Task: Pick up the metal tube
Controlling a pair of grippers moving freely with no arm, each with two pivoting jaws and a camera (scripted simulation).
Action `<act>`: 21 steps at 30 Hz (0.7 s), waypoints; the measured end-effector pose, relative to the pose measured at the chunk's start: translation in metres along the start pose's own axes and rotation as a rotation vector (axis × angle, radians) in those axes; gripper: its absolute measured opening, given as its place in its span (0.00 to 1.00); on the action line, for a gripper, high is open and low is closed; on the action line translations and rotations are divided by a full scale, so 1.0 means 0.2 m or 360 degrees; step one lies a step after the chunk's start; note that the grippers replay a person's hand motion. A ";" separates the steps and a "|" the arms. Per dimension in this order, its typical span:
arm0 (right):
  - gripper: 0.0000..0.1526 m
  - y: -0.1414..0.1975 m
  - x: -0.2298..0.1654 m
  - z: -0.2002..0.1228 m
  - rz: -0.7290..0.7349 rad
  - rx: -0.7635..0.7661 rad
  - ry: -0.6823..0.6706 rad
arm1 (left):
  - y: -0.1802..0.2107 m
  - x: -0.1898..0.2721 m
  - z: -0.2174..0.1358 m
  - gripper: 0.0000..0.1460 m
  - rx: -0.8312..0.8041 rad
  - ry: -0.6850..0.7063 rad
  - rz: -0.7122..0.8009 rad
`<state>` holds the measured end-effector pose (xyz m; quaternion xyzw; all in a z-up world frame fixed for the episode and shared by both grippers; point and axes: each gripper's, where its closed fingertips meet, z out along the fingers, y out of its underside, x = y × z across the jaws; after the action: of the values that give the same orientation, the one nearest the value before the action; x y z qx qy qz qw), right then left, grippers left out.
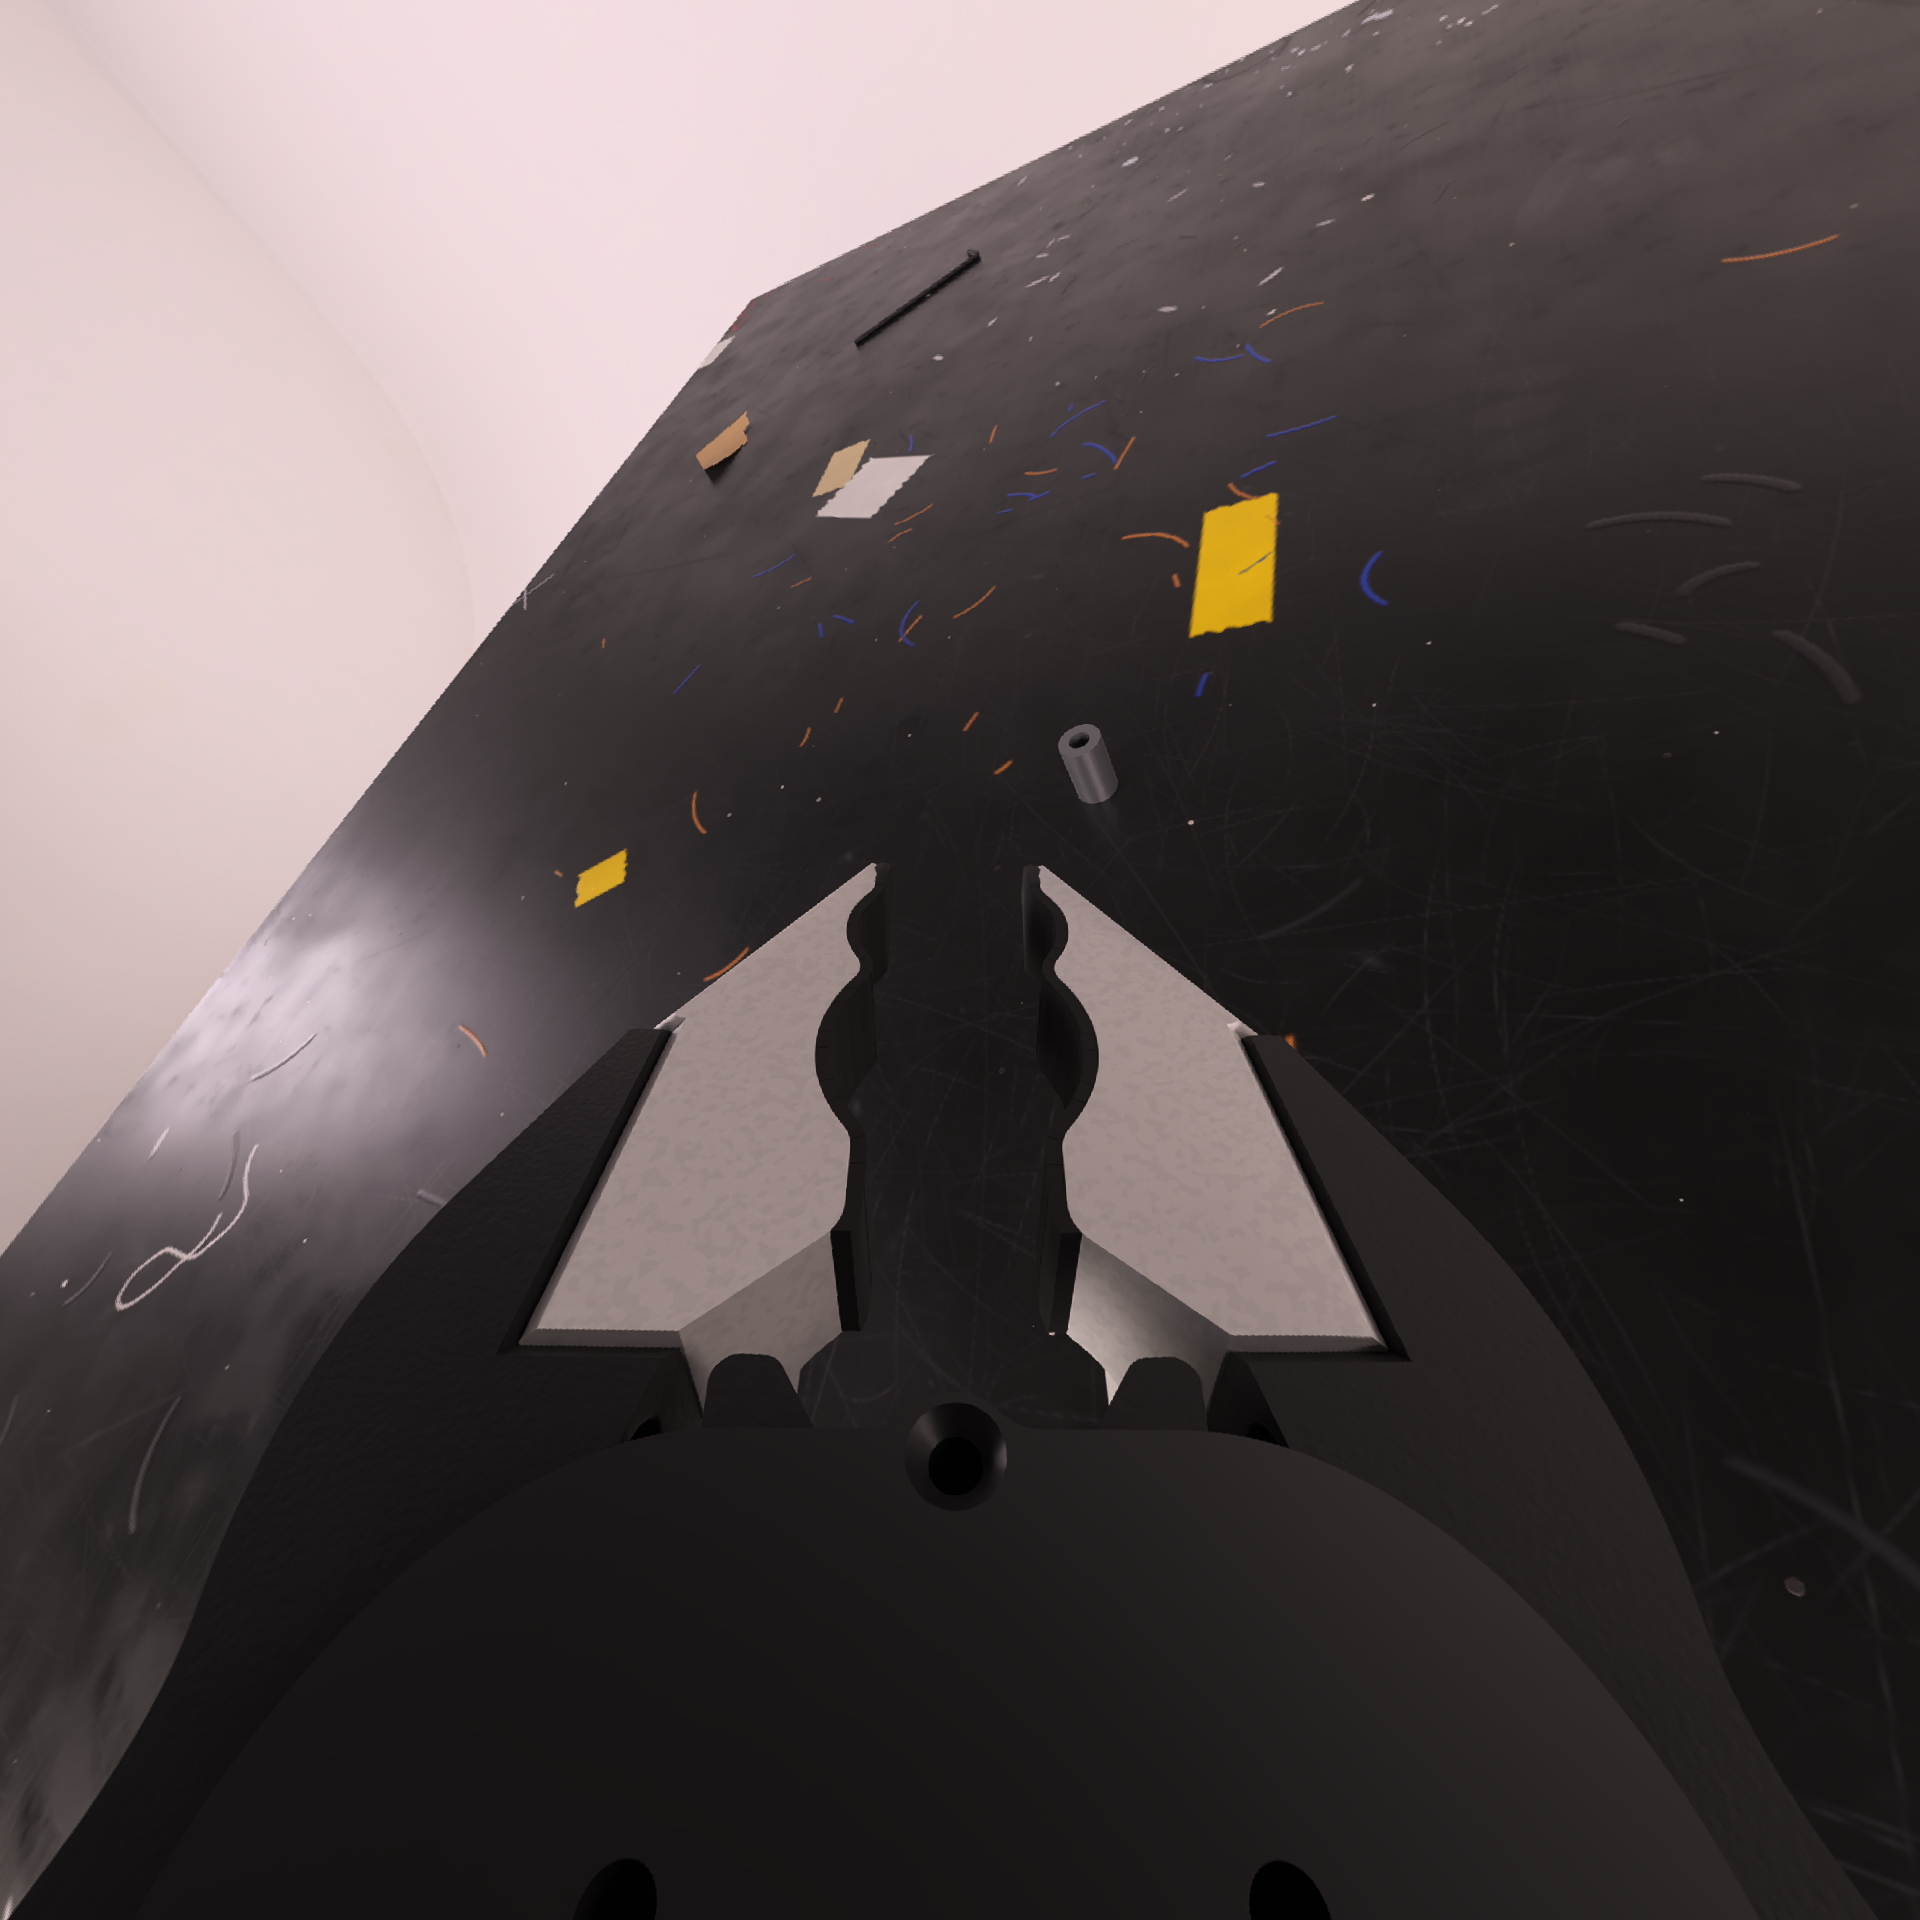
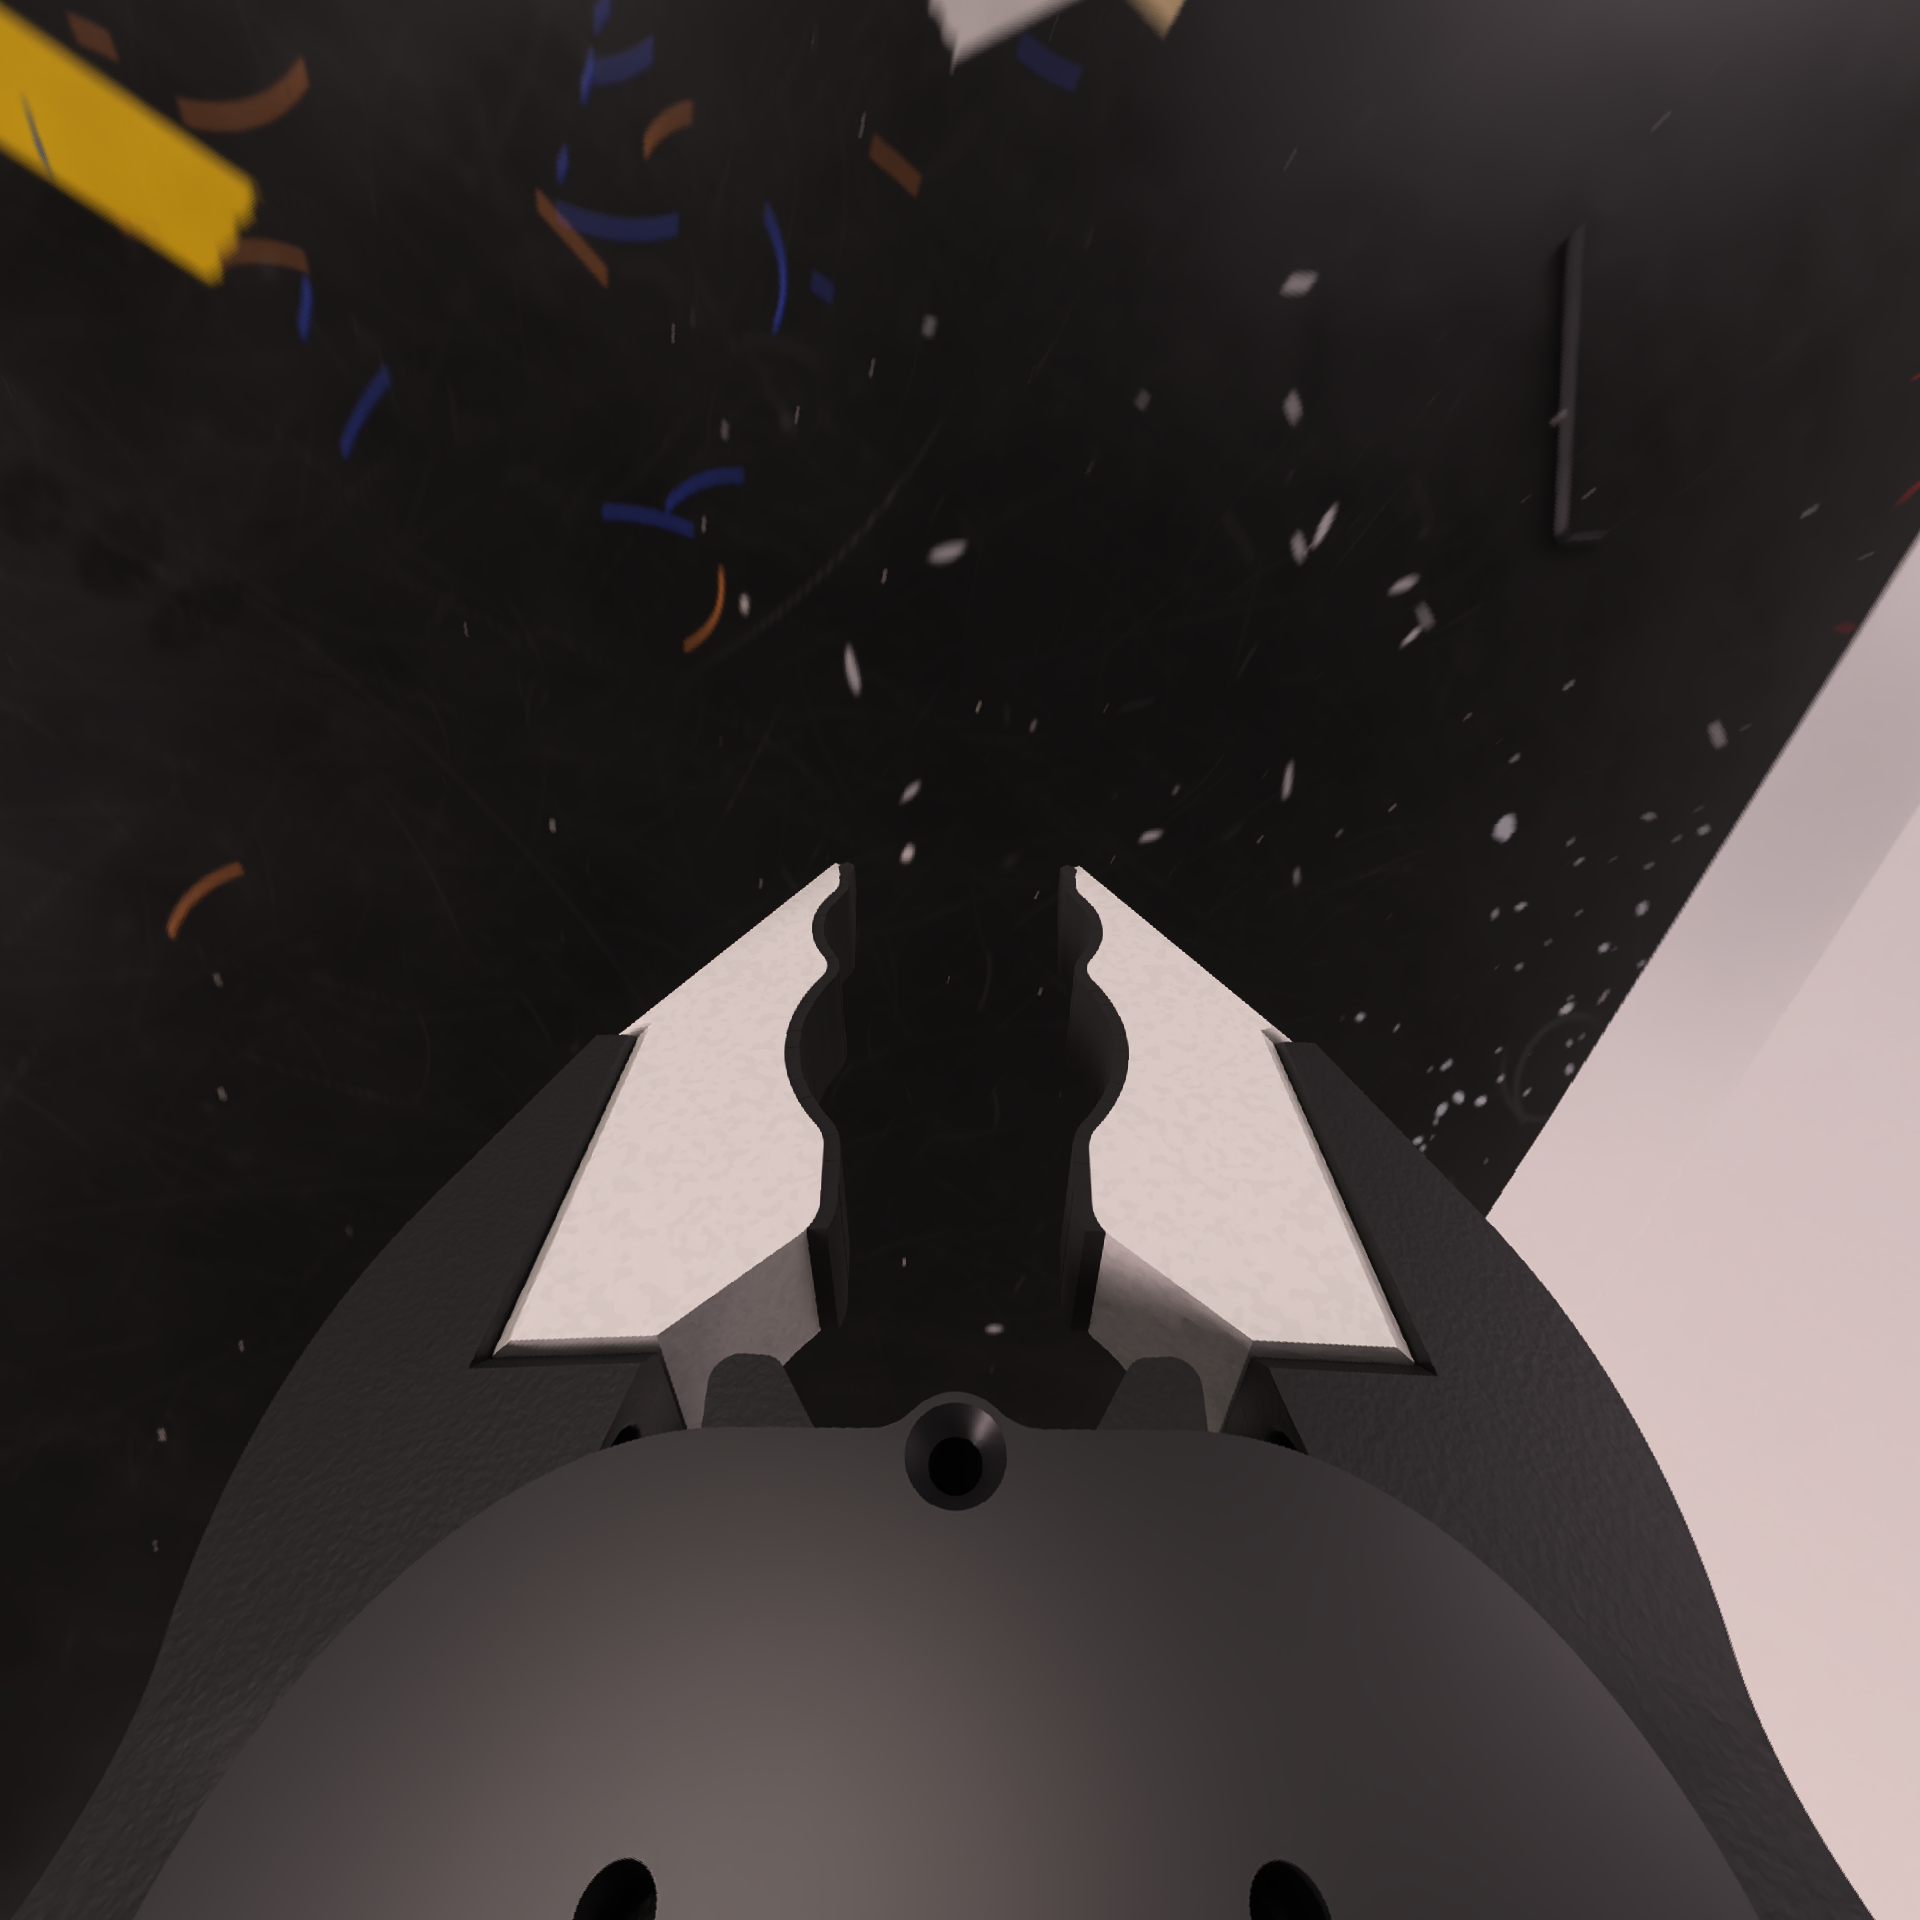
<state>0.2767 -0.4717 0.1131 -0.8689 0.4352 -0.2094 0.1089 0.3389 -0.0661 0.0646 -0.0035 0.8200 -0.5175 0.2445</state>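
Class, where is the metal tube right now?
In the left wrist view, the metal tube stands on the black table, just beyond and right of the open left gripper, below the yellow tape.

Yellow tape [image 2: 114, 145] blurred, cropped at frame corner

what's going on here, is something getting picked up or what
Two grippers hover over a dark, scratched table littered with tape scraps and wire bits. The left gripper is open and points toward a small grey metal tube standing just ahead and slightly to its right, not yet touched. The right gripper is open too, holding nothing, with no tube in its view.
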 end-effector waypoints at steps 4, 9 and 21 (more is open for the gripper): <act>0.24 0.16 0.01 0.10 -0.0055 -0.0226 -0.0022 | 0.00 0.00 0.00 0.17 -0.0003 0.0001 0.0006; 0.20 0.20 0.05 0.21 -0.0037 -0.0304 -0.0048 | 0.00 0.00 0.01 0.17 -0.0010 -0.0003 0.0011; 0.22 -0.11 0.00 -0.07 -0.0171 0.0007 0.0053 | -0.02 0.00 -0.01 0.18 0.0028 0.0026 -0.0065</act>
<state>0.2868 -0.4585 0.1334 -0.8871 0.3893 -0.2304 0.0922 0.3383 -0.0664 0.0682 -0.0139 0.8172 -0.5295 0.2272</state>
